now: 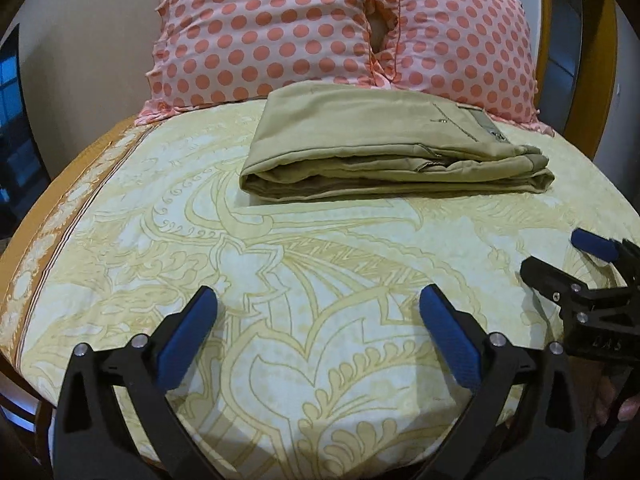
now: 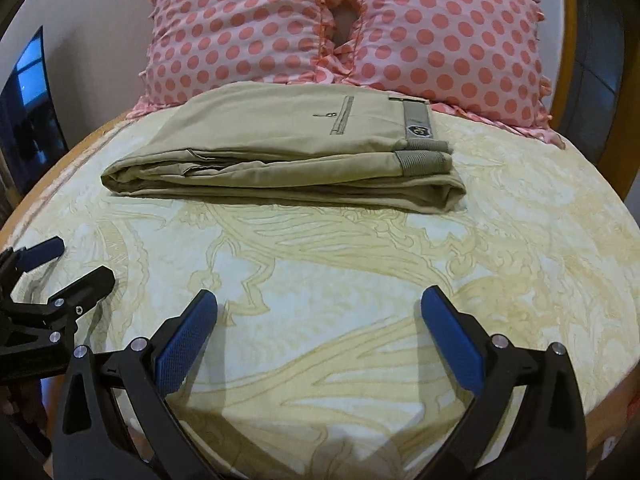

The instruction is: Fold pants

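Since the pants point(image 1: 384, 144) already lie folded in a compact stack on the bed point(image 1: 280, 280), just in front of the polka-dot pillows point(image 1: 340, 28), job looks abt done. Left claw point(image 1: 318, 300) and right claw point(image 2: 319, 300) both gape apart, empty, well short of the fabric. Risk: any nudge w/ a finger could slide the top layers & undo the fold.
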### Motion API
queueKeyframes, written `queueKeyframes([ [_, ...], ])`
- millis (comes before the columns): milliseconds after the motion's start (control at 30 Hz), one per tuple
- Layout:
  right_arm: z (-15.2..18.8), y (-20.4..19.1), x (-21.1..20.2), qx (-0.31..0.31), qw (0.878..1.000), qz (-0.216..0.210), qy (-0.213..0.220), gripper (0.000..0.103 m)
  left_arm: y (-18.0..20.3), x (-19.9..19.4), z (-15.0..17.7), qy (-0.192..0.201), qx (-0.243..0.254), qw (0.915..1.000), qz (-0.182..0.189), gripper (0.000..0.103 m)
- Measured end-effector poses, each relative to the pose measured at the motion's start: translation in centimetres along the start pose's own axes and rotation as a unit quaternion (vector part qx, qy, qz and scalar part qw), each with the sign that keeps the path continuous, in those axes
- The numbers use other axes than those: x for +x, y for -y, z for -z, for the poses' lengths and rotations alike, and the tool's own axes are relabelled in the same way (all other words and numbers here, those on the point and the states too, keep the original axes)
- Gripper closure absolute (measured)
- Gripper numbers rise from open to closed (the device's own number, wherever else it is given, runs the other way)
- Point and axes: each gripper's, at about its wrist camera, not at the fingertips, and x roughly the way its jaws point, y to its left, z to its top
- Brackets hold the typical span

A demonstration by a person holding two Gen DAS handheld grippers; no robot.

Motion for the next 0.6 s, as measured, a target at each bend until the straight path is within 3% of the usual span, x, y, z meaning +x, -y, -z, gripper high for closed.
queueKeyframes([
  [133, 0.97, -0.05, -0.45, 0.001, 1.0, 0.004, 0.029, 0.001, 0.02, -0.12, 0.24, 0.012, -0.001, 0.9999, -0.002, 0.002],
  [600, 1.1, 0.02, -0.43, 0.001, 1.0, 0.004, 0.028, 0.001, 0.0, -0.15, 0.32, 0.016, -0.001, 0.9999, -0.002, 0.002],
])
